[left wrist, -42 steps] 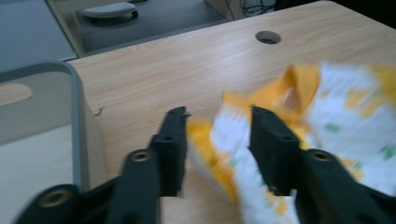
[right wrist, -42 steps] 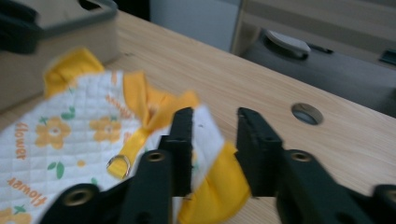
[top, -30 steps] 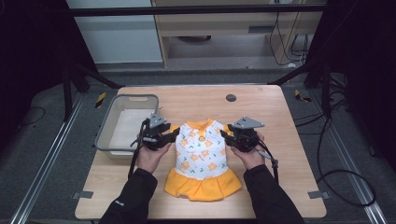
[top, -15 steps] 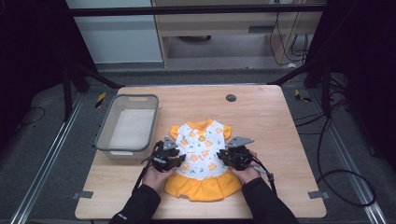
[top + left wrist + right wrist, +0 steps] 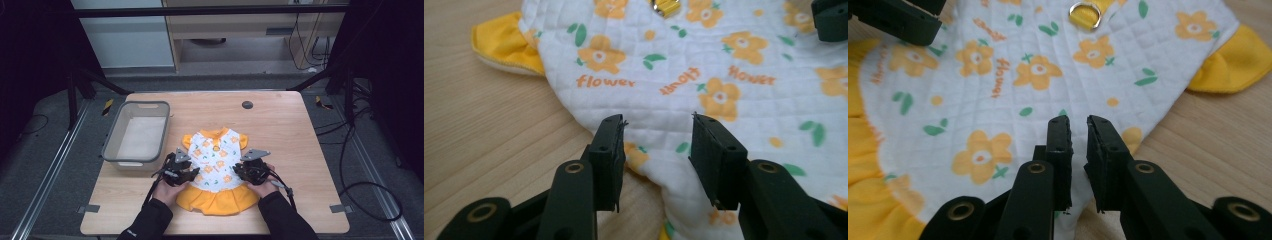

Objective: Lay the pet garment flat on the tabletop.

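Note:
A small dress (image 5: 215,160) lies flat on the wooden table (image 5: 290,130), with a white quilted top printed with orange flowers and a yellow skirt. My left gripper (image 5: 192,175) rests low at its left waist edge. In the left gripper view the jaws (image 5: 656,127) stand apart around a rise of white fabric (image 5: 724,60); they have just been opening and the pads do not press. My right gripper (image 5: 240,172) sits at the right waist edge. Its jaws (image 5: 1079,125) have just been closing to a thin slit on the dress's side hem (image 5: 998,75).
A grey plastic basket (image 5: 112,150) stands left of the dress, close to the left hand. A small dark round disc (image 5: 247,105) lies near the table's far edge. Each gripper view catches the other gripper's jaw at a top corner (image 5: 831,20) (image 5: 898,17).
Both hands came toward the near edge and sank, from beside the sleeves to the dress's waist. The right jaws narrowed. The dress stays where it lay.

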Tool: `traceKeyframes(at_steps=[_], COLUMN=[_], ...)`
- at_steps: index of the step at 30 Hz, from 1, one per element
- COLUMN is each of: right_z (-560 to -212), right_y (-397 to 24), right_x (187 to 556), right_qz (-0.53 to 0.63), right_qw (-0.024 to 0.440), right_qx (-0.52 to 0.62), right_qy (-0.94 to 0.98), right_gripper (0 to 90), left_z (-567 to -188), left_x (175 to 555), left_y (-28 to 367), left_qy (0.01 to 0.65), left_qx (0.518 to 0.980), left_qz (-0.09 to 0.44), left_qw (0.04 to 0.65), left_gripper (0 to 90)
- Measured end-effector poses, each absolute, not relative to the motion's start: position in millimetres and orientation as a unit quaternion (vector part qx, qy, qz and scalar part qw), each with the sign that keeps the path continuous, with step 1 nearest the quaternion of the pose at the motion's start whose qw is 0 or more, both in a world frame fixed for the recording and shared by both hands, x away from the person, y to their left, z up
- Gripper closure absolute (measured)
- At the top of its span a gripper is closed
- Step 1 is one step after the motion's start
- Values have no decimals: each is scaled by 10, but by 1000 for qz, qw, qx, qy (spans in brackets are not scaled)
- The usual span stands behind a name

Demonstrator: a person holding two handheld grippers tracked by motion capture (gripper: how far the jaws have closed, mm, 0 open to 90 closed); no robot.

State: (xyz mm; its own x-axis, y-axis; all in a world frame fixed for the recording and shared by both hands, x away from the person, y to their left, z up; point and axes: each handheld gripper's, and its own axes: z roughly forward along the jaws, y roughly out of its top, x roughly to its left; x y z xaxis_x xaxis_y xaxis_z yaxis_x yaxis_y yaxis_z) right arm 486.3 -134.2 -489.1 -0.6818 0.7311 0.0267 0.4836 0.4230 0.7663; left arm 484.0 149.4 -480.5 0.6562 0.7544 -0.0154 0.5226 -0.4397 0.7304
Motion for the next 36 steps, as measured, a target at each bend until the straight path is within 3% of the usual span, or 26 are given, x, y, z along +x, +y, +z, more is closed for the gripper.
traceKeyframes(at_steps=[5,9,22,29,36], right_z=[-4781,-4830,-4958,-4864,-4804], right_y=[-1469,-1514,-1553,-1669,-1898], right_x=[4689,4525,4299,4317,4365], right_qz=[418,408,384,414,418], right_qw=[144,127,104,134,179], right_qx=[364,351,350,362,403], right_qy=[819,833,848,824,794], right_gripper=[847,868,865,704,462], left_z=[-4757,-4868,-4926,-4818,-4737], left_x=[4641,4509,4372,4329,4204], left_y=[1579,1640,1688,1847,2157], left_qy=[368,363,353,352,373], left_qx=[840,859,861,843,823], left_qz=[150,131,151,165,184], left_qw=[369,336,334,371,387], left_gripper=[569,588,564,393,308])
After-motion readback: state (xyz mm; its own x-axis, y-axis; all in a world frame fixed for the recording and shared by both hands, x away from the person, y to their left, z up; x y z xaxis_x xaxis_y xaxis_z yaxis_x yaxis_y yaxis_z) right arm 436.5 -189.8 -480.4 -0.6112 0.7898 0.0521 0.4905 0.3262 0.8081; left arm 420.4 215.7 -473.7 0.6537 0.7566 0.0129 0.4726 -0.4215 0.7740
